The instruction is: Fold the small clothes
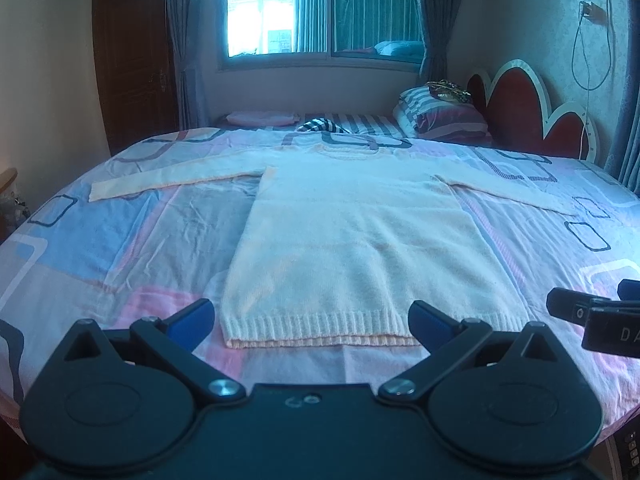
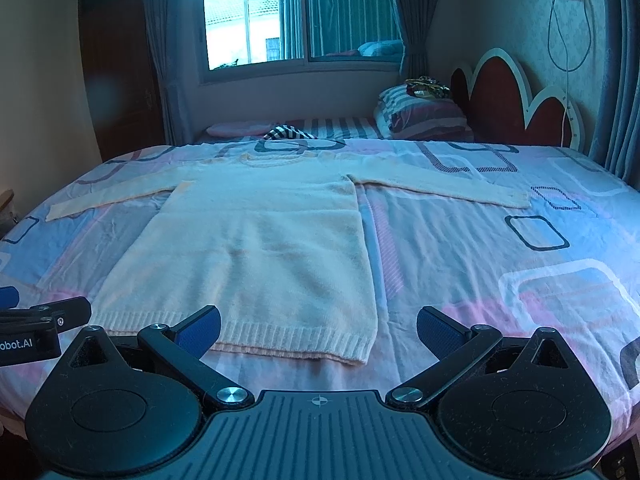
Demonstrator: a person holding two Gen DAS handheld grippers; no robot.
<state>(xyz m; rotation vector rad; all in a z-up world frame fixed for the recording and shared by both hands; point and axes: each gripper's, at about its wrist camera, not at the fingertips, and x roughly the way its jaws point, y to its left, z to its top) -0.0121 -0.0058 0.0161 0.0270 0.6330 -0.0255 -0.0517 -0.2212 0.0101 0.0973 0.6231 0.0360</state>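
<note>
Bed (image 1: 120, 240) fills both views, pink-and-blue sheet with square outlines, a bit creased. Everything below is placed off the sweater (image 1: 352, 240): pale cream knit, lying flat in the middle of the bed, both sleeves spread out sideways, ribbed hem toward you, neckline toward the window (image 1: 320, 8).

Your left gripper (image 1: 312, 324) sits level just short of the hem, jaws spread wide, blue pads bracketing the hem's width, nothing between them. Your right gripper (image 2: 318, 330) is low at the hem's right corner, jaws also wide apart and empty; one pad is over the ribbing, the other over bare sheet right of the sweater. Touching the cloth or not: can't tell.

Beyond the sweater's neckline: striped pillows (image 1: 440, 116), a red scalloped headboard (image 1: 520, 112) to their right, a flat pink cushion (image 1: 260, 118). Curtains flank the window; a dark wooden door (image 1: 132, 60) stands far left of the sweater. A cable (image 1: 588, 60) hangs on the wall right of it.
</note>
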